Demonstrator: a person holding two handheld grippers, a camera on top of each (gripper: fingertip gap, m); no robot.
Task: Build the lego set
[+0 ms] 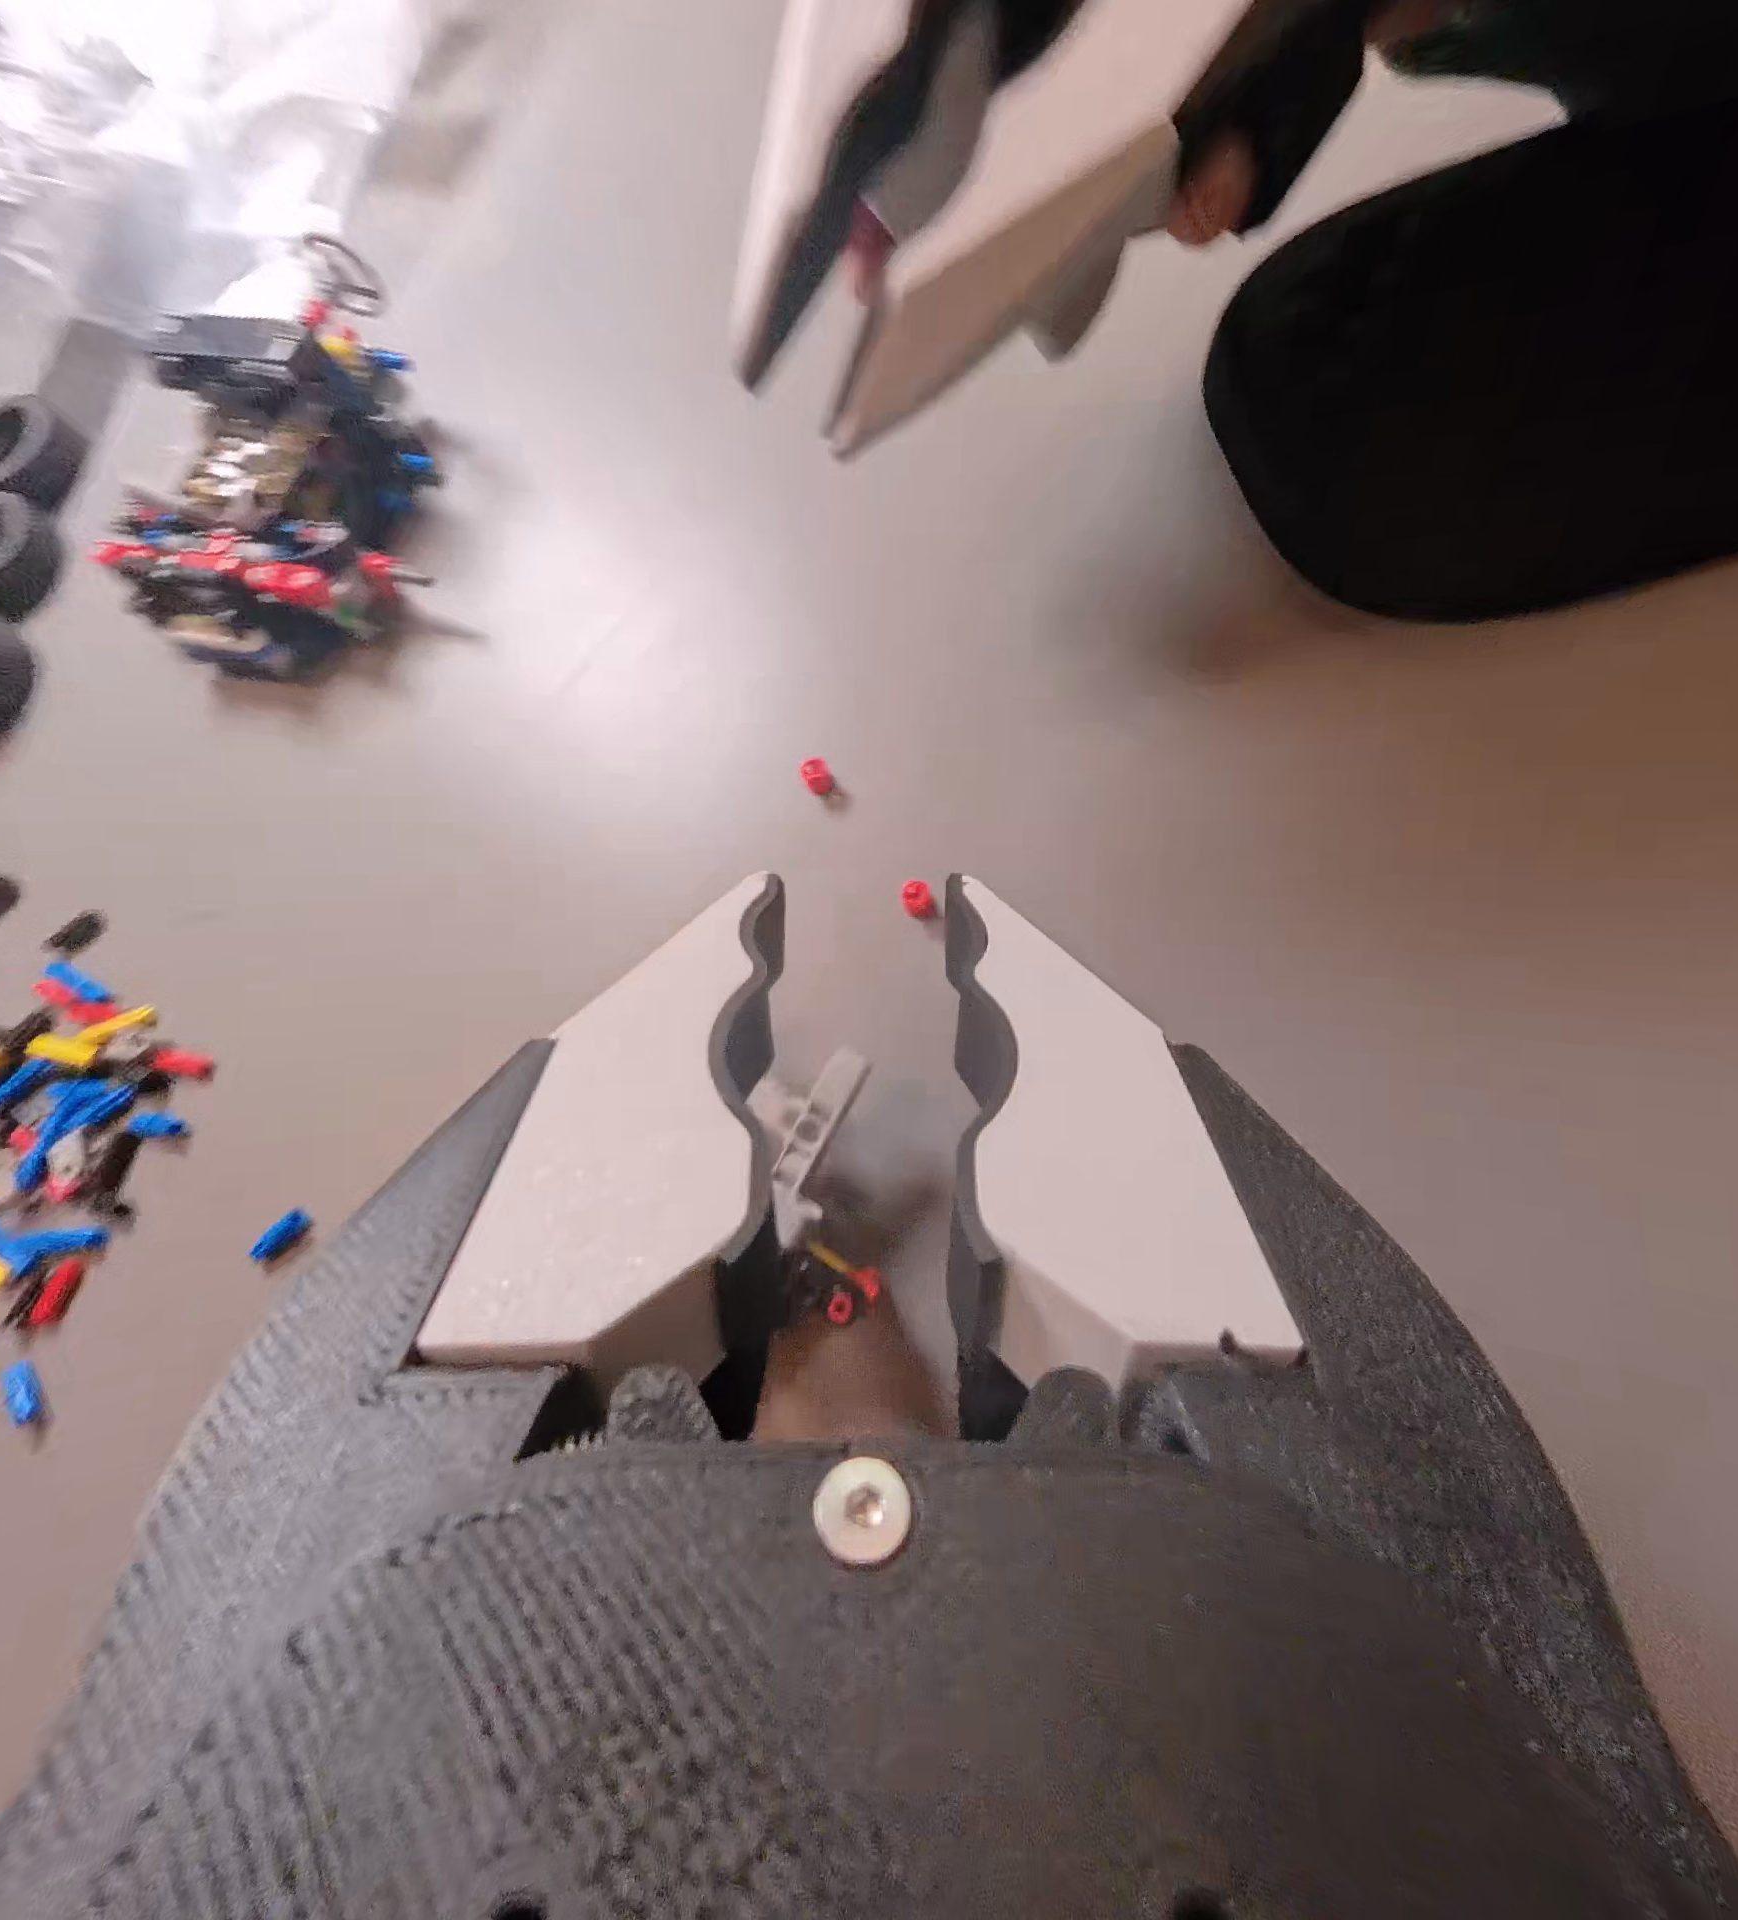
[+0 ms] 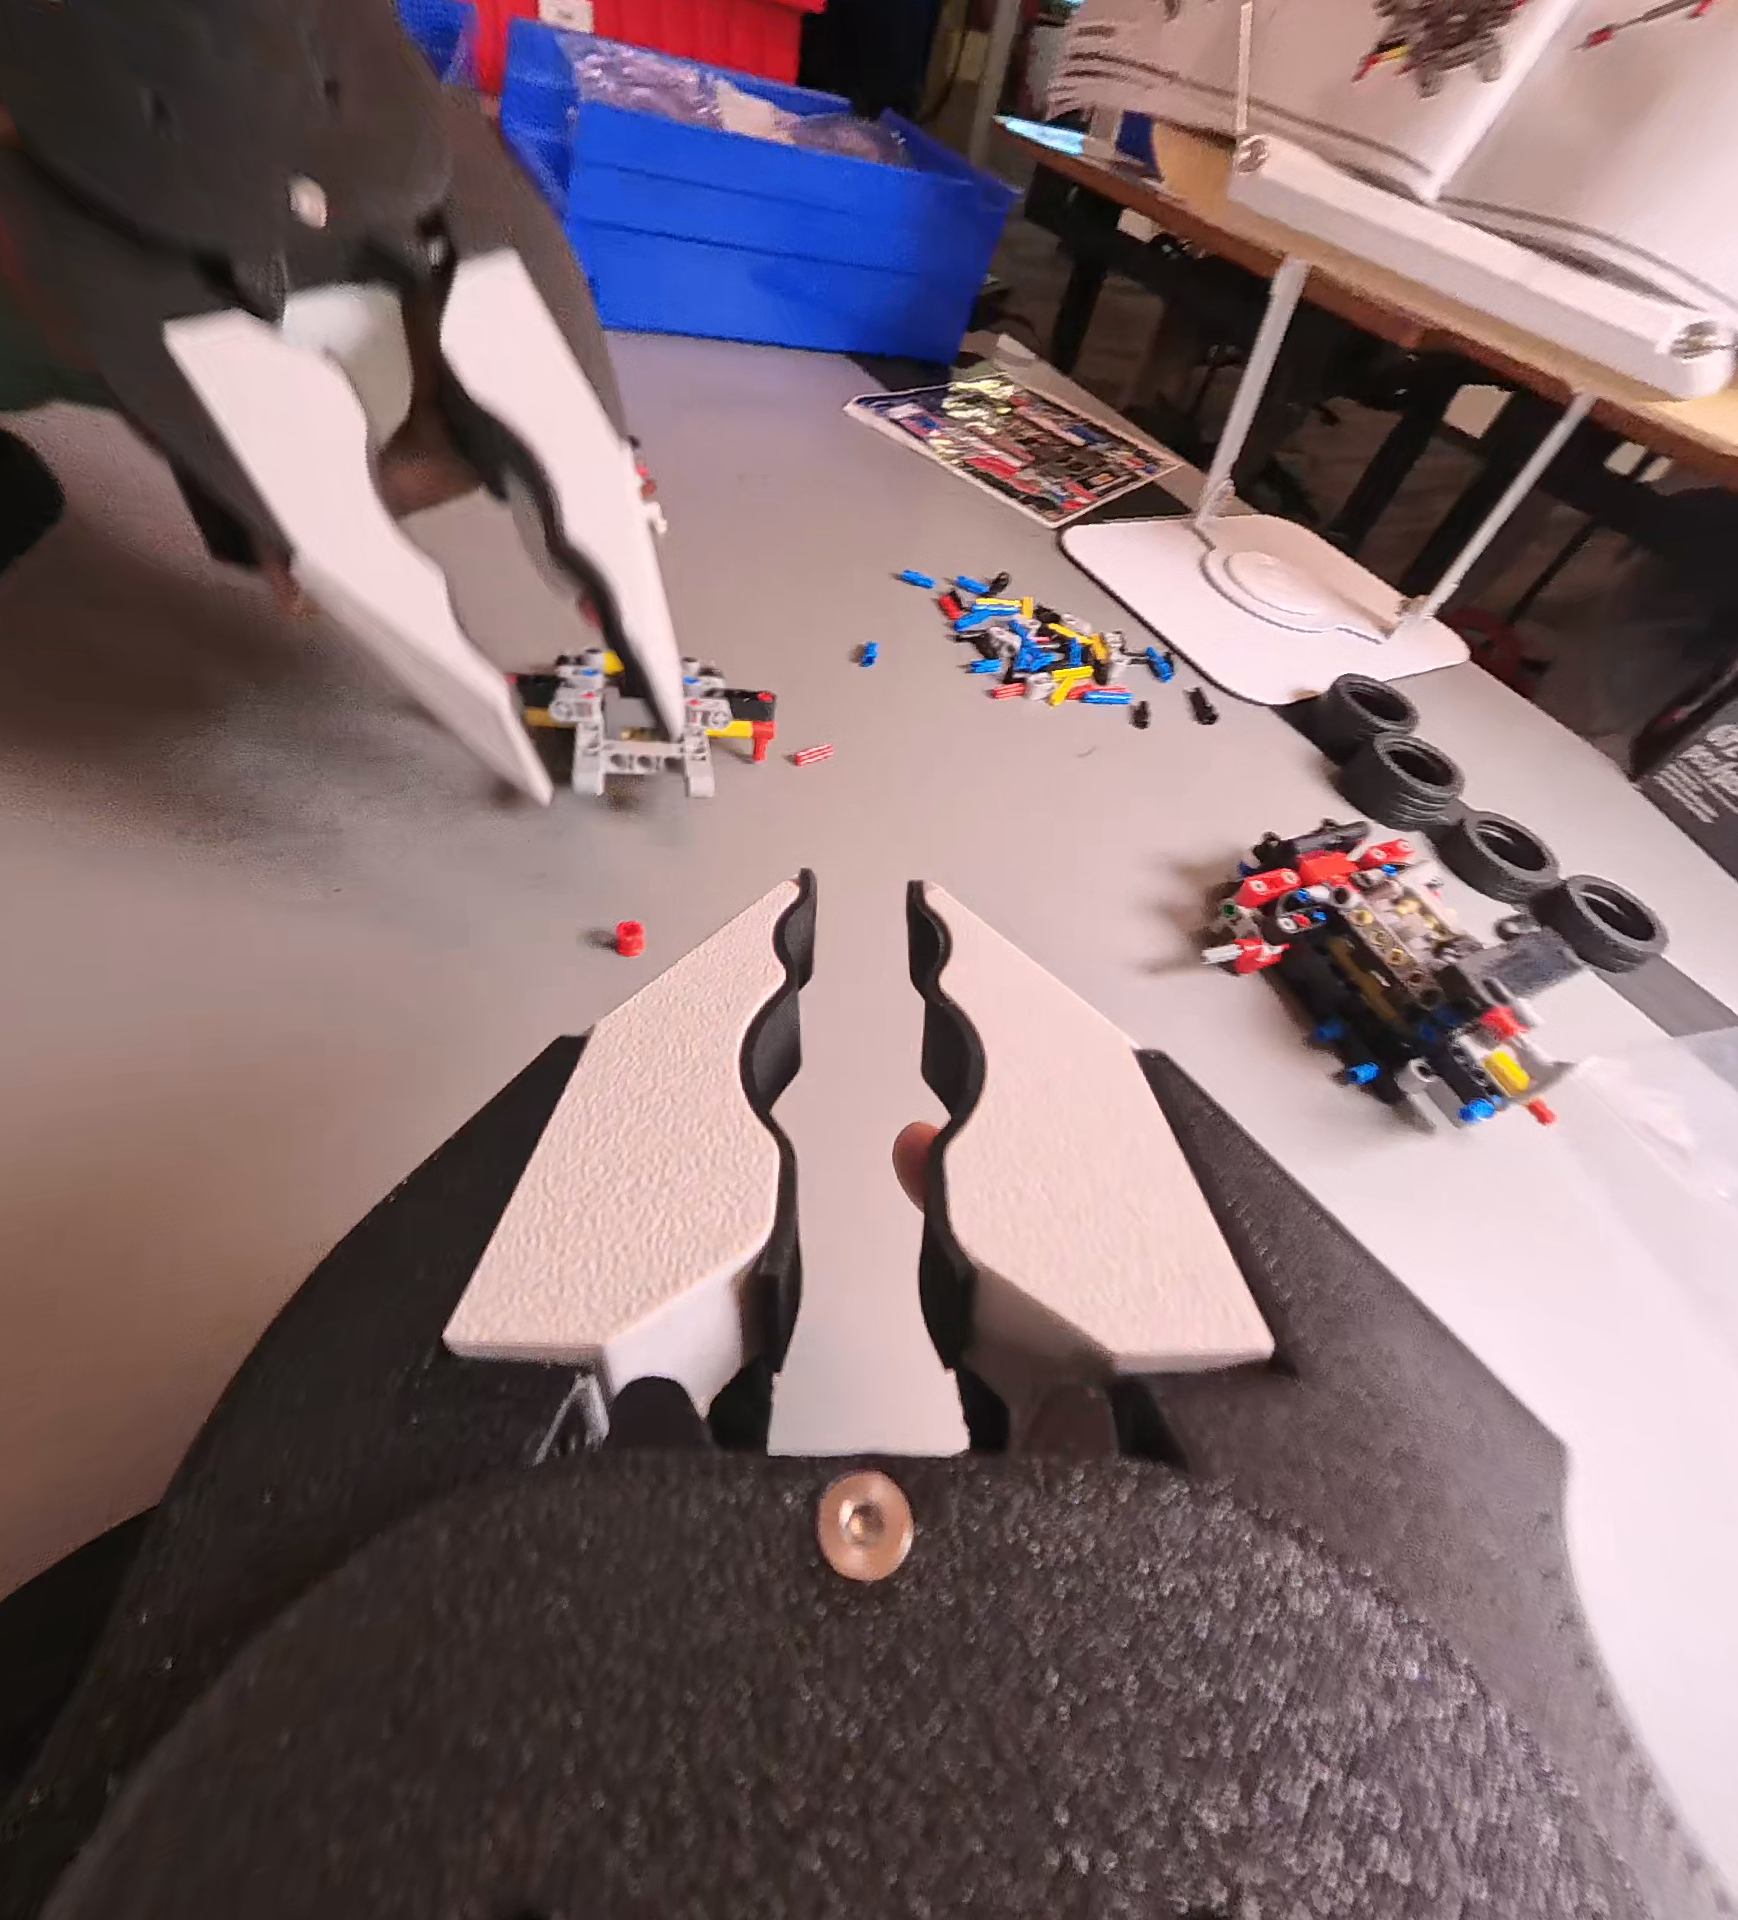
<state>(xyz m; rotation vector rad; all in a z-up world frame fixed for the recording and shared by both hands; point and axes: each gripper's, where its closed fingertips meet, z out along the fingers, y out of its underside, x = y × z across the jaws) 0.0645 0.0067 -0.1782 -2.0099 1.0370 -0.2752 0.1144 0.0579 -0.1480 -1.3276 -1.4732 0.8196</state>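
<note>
The lego set is judged far from finished. A partly built chassis (image 2: 1384,977) lies on the grey counter (image 2: 948,831) beside four unfitted tyres (image 2: 1499,852), and loose pieces (image 2: 1052,649) are heaped nearby. A small grey subassembly (image 2: 636,717) is straddled by the open left claw (image 2: 600,764). The right claw (image 2: 860,899) is parted and empty (a red bush (image 2: 628,937) lies near it). Blue bins (image 2: 771,239) are seen behind, in a cluttered workroom.
</note>
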